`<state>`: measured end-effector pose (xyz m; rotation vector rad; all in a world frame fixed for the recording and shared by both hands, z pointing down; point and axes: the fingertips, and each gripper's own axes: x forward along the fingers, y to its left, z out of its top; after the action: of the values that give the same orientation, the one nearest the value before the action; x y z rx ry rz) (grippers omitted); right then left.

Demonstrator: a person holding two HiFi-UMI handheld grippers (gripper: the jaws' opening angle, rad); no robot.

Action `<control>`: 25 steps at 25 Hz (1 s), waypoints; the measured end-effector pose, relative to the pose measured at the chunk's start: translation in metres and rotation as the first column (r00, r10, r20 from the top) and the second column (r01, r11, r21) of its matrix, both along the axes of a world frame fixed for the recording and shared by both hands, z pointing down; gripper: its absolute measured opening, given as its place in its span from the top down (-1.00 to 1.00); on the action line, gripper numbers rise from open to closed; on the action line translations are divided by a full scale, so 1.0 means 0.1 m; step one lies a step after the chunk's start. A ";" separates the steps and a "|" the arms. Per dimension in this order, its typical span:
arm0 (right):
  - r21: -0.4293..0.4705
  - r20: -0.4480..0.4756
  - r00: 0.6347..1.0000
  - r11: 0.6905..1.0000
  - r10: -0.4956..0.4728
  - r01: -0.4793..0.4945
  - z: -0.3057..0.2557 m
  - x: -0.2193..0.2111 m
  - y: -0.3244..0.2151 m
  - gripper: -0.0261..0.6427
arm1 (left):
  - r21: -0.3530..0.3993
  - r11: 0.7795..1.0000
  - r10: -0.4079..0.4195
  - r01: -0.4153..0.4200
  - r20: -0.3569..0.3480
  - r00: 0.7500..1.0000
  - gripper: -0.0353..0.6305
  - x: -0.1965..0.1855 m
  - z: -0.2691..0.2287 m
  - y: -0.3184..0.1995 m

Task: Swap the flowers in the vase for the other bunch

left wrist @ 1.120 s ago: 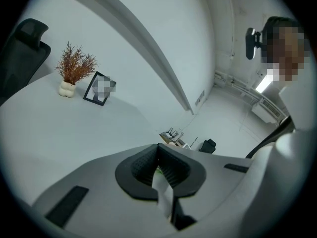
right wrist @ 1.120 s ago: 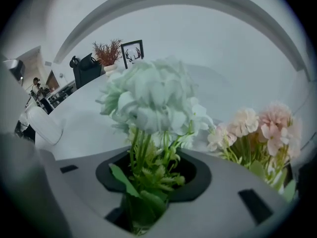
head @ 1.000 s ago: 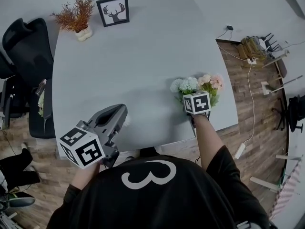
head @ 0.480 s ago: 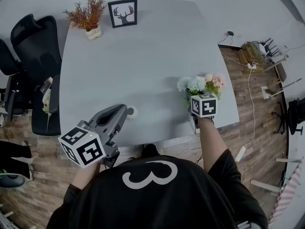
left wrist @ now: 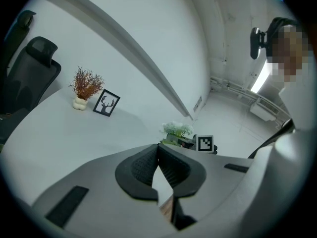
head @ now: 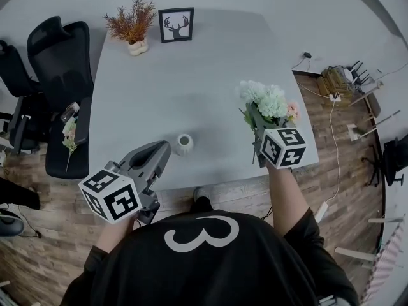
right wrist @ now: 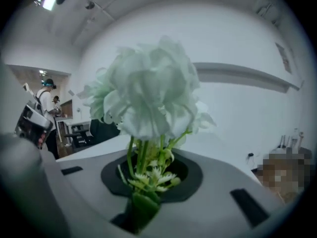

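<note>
My right gripper [head: 257, 127] is shut on the green stems of a white flower bunch [head: 262, 99] and holds it up above the table's right side. Its jaws have just been closing on those stems [right wrist: 143, 175], and the white blooms [right wrist: 148, 95] fill the right gripper view. Pink flowers [head: 292, 111] show just right of the bunch; I cannot tell whether they are held too. A small white vase [head: 183, 144] stands near the table's front edge and looks empty. My left gripper [head: 163, 148] hovers beside it, its jaws [left wrist: 158, 150] meeting at the tips with nothing between them.
A dried reddish plant in a white pot [head: 132, 27] and a framed deer picture [head: 176, 24] stand at the far edge of the grey table [head: 191, 75]. Black office chairs [head: 60, 53] stand to the left, one bearing another flower bunch [head: 69, 136]. Cables [head: 335, 75] lie on the floor at right.
My right gripper has risen from the table with the white bunch in it. The vase, hidden behind my left gripper before, now shows beside it.
</note>
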<state>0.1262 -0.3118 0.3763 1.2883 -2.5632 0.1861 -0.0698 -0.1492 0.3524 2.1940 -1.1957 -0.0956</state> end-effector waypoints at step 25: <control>0.570 0.284 0.732 0.723 -0.619 0.390 -1.72 -1.66 1.22 0.68 | 0.004 0.987 -0.158 0.158 0.008 0.987 0.86 -0.54 -0.08 0.50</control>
<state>-0.0402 -0.1898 0.2040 0.5984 -3.4333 -0.3248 -0.1237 -0.0988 0.3445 2.1019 -1.3738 -0.1546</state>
